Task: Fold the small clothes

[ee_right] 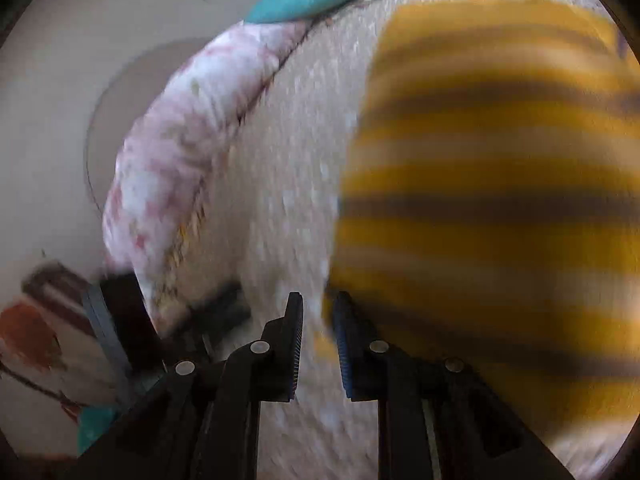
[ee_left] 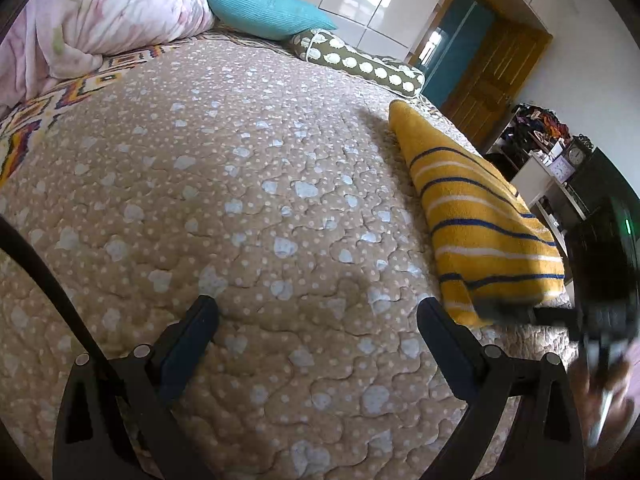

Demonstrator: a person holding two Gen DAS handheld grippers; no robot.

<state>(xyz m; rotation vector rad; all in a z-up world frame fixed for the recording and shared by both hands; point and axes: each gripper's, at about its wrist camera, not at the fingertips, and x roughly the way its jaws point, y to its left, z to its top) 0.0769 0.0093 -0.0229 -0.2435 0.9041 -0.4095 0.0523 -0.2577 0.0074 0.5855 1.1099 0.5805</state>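
A yellow garment (ee_left: 476, 208) with blue and white stripes lies folded on the beige quilted bed (ee_left: 240, 200), at its right side. My left gripper (ee_left: 316, 316) is open and empty, low over the quilt, left of the garment's near corner. The right gripper (ee_left: 600, 320) shows blurred at that near edge. In the right wrist view the picture is motion-blurred; the right gripper (ee_right: 318, 320) has a narrow gap between its pads, and the striped garment (ee_right: 492, 184) lies right beside its right finger (ee_right: 348, 344). I cannot tell whether cloth sits between the pads.
A pink floral duvet (ee_left: 92, 20), a teal pillow (ee_left: 260, 4) and a green dotted bolster (ee_left: 360, 64) lie at the head of the bed. A wooden door (ee_left: 492, 76) and cluttered shelves (ee_left: 540, 140) stand beyond the bed's right edge.
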